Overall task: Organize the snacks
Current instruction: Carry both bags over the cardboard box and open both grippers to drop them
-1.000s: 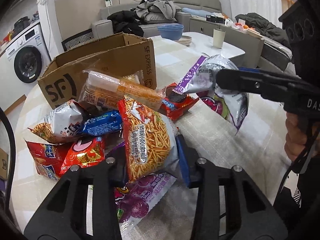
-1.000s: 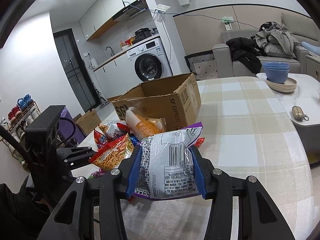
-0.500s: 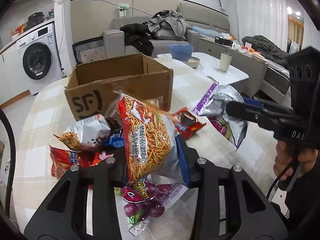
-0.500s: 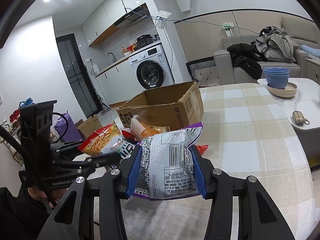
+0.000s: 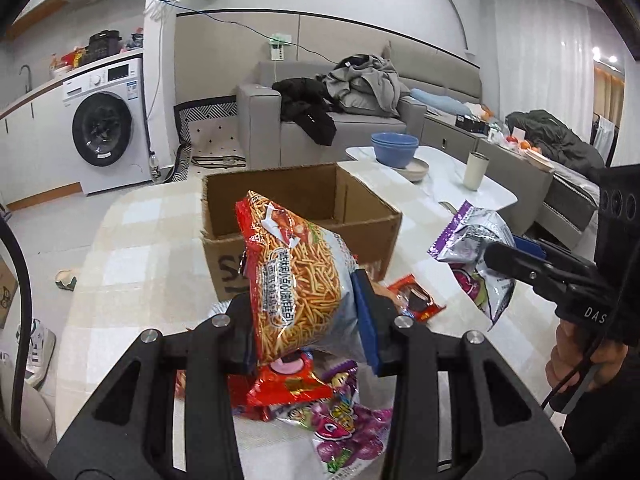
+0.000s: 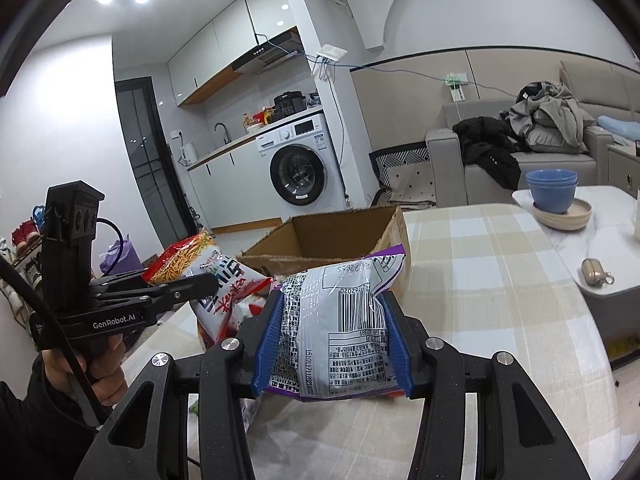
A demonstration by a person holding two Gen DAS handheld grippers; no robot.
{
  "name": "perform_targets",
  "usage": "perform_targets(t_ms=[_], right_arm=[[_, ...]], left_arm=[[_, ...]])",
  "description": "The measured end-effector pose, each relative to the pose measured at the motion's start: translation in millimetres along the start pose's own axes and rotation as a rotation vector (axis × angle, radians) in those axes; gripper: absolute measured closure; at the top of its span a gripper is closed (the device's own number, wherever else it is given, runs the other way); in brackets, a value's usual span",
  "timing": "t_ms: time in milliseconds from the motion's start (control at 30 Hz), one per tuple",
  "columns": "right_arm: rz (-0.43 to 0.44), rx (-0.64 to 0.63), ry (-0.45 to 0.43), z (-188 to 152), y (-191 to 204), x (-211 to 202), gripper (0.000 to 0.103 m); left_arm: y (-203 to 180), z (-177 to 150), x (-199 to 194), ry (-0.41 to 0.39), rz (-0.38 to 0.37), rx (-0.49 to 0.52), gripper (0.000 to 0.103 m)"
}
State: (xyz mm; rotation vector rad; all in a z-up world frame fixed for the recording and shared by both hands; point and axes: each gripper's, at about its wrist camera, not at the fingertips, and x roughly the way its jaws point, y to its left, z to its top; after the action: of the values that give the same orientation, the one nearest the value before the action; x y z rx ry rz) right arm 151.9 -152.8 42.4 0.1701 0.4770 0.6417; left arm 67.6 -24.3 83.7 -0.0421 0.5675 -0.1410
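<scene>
Two snack bags ride clamped, orange noodle-stick bag point(image 5: 298, 280) in our left gripper point(image 5: 306, 320), silver-purple bag point(image 6: 340, 320) in our right gripper point(image 6: 332, 336), just short of the cardboard box point(image 5: 304, 208), awaiting release inside.

Orange noodle-snack bag point(image 5: 298, 280) hanging upright in the left tool point(image 5: 308, 320), silver-purple bag point(image 6: 340, 320) sitting clamped in the right tool point(image 6: 332, 332), open cardboard box point(image 5: 296, 216) standing behind, loose packets point(image 5: 320, 400) lying on the surface.

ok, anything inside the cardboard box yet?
The cardboard box shows only bare inner walls. Its floor is hidden by the near wall and the noodle-snack bag in the left gripper.
</scene>
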Motion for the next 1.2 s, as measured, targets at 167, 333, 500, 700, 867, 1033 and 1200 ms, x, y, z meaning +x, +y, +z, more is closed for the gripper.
perform_targets(t_ms=[167, 333, 500, 700, 867, 1033, 1200], right_arm=[[-0.019, -0.005, -0.019, 16.6, 3.0, 10.6, 0.055], [-0.035, 0.002, -0.022, 31.8, 3.4, 23.3, 0.055], [-0.036, -0.005, -0.009, 44.8, 4.2, 37.9, 0.055], [-0.039, -0.013, 0.002, 57.1, 5.0, 56.5, 0.055], [-0.036, -0.02, 0.015, 64.6, 6.1, 71.6, 0.055], [-0.033, -0.029, 0.029, 70.2, 7.5, 86.9, 0.055], [-0.027, -0.027, 0.044, 75.0, 6.4, 100.9, 0.055]], left_arm=[[22.4, 15.5, -8.2, -0.019, 0.021, -0.016, 0.067], [43.8, 32.4, -10.0, -0.027, 0.033, -0.027, 0.067], [60.4, 52.9, -3.3, -0.028, 0.031, -0.042, 0.067], [68.2, 72.6, 13.5, -0.017, 0.034, -0.055, 0.067], [75.6, 88.1, 34.0, -0.002, 0.044, -0.057, 0.067], [78.3, 95.2, 52.9, 0.009, 0.053, -0.066, 0.067], [80.0, 101.4, 75.5, 0.019, 0.057, -0.066, 0.067]])
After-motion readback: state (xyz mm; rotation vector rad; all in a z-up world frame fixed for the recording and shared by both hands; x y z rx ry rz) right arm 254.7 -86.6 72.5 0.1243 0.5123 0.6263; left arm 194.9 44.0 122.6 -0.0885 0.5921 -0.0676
